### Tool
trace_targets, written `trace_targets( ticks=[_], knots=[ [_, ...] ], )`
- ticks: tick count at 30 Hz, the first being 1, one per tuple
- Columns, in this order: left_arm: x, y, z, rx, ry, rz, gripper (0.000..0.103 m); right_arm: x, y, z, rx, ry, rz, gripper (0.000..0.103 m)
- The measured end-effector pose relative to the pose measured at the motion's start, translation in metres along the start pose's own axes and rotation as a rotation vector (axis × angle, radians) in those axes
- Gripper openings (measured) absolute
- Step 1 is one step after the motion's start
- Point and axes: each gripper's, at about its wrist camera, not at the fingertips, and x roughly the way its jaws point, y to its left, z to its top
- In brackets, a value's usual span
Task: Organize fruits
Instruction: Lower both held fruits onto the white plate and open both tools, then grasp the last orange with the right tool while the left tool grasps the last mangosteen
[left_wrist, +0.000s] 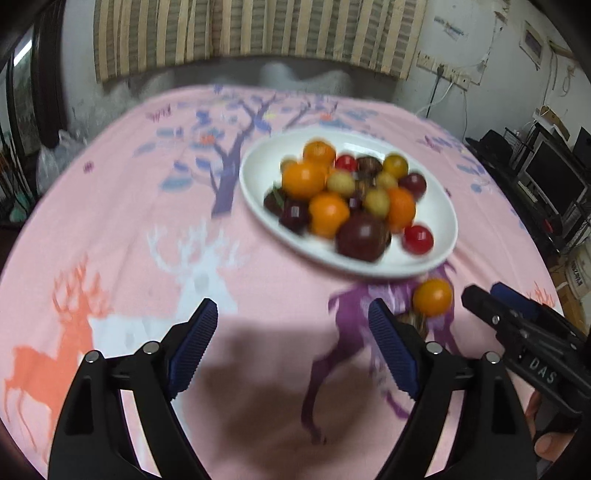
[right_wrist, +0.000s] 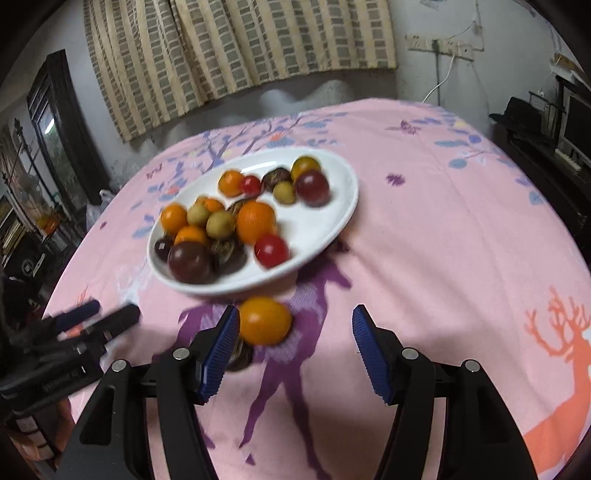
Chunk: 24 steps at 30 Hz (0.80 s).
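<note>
White plate (right_wrist: 332, 236) heaped with fruit on pink cloth (right_wrist: 443, 240) | orange fruit (right_wrist: 264, 320) lies just off plate, seemingly touching right gripper (right_wrist: 291, 347) finger | both grippers, left gripper (left_wrist: 293, 347) included, spread wide, empty

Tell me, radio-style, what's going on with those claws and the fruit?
Left gripper open, empty. Right gripper open, orange fruit off the plate, by its left finger. Small dark fruit beside it.
</note>
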Motion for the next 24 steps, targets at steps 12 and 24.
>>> trace_targets(
  ticks=[12, 24],
  knots=[
    [0.008, 0.009, -0.01, 0.008, 0.002, -0.014, 0.082, 0.034, 0.028, 0.004, -0.035, 0.056, -0.069, 0.05],
    [0.004, -0.008, -0.014, 0.076, -0.019, -0.048, 0.082, 0.001, -0.005, -0.01, 0.12, 0.012, 0.005, 0.04]
  ],
)
